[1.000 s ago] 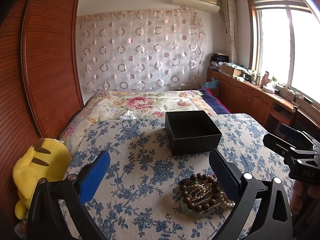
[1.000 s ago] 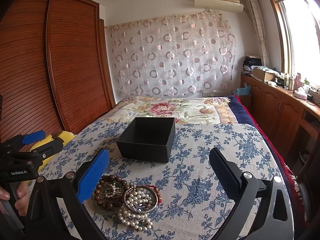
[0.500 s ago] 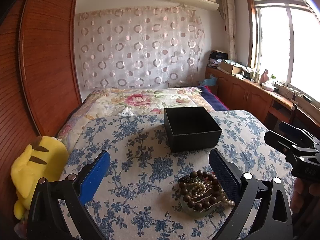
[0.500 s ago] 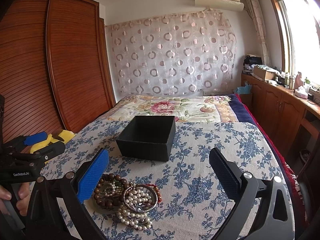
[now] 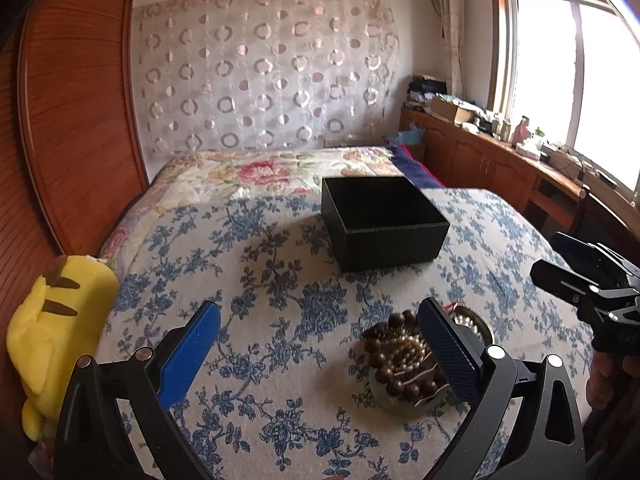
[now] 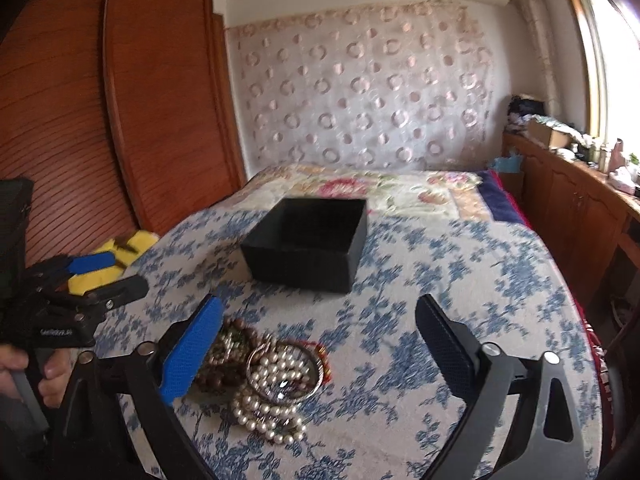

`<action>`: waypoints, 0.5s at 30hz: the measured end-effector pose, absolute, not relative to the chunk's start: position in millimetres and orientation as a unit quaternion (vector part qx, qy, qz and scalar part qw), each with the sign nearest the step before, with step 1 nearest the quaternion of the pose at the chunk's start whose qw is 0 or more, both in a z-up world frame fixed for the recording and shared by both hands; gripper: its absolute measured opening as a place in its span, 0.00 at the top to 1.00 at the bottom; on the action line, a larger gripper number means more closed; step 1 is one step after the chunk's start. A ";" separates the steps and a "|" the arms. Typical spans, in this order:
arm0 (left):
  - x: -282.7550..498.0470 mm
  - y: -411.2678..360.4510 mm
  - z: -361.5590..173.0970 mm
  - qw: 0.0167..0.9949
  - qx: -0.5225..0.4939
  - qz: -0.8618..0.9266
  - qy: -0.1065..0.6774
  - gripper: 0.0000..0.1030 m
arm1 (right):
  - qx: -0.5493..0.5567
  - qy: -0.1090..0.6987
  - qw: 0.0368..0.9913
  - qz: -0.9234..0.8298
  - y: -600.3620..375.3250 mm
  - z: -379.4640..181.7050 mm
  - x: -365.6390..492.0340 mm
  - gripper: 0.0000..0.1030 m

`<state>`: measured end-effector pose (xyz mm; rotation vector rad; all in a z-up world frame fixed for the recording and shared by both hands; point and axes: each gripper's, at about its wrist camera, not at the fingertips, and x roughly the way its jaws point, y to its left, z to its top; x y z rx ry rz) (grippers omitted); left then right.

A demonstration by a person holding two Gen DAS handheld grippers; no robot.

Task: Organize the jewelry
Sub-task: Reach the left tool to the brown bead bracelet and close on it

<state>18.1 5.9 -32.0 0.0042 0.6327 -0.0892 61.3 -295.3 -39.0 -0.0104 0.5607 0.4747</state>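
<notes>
A heap of jewelry (image 5: 404, 360) lies on the blue-flowered cloth: brown wooden beads, a pearl string (image 6: 264, 408) and a silver bangle (image 6: 286, 374). An open, empty black box (image 5: 380, 220) stands behind it, also in the right wrist view (image 6: 308, 240). My left gripper (image 5: 320, 344) is open and empty, its right finger just over the heap. My right gripper (image 6: 320, 344) is open and empty, its left finger beside the beads. Each gripper shows in the other's view: the right one (image 5: 576, 268), the left one (image 6: 96, 276).
A yellow plush toy (image 5: 52, 332) lies at the table's left edge. A flowered bed (image 5: 276, 172) stands behind the table, a wooden wardrobe (image 6: 120, 120) at the left, a cluttered wooden counter (image 5: 500, 152) under the window at the right.
Both grippers have tilted down and moved slightly closer to the jewelry heap. The box and the heap have not moved.
</notes>
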 end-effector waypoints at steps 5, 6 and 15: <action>23.2 9.7 -45.9 0.942 0.003 -0.052 0.331 0.07 | -0.010 0.308 0.917 0.254 -286.5 -56.3 67.1 0.13; 23.6 10.0 -47.1 0.941 0.002 -0.053 0.333 0.07 | -0.012 0.313 0.914 0.257 -284.8 -59.2 68.0 0.14; 26.2 16.1 -61.2 0.935 -0.010 -0.068 0.349 0.07 | -0.005 0.375 0.881 0.289 -274.8 -87.8 80.4 0.19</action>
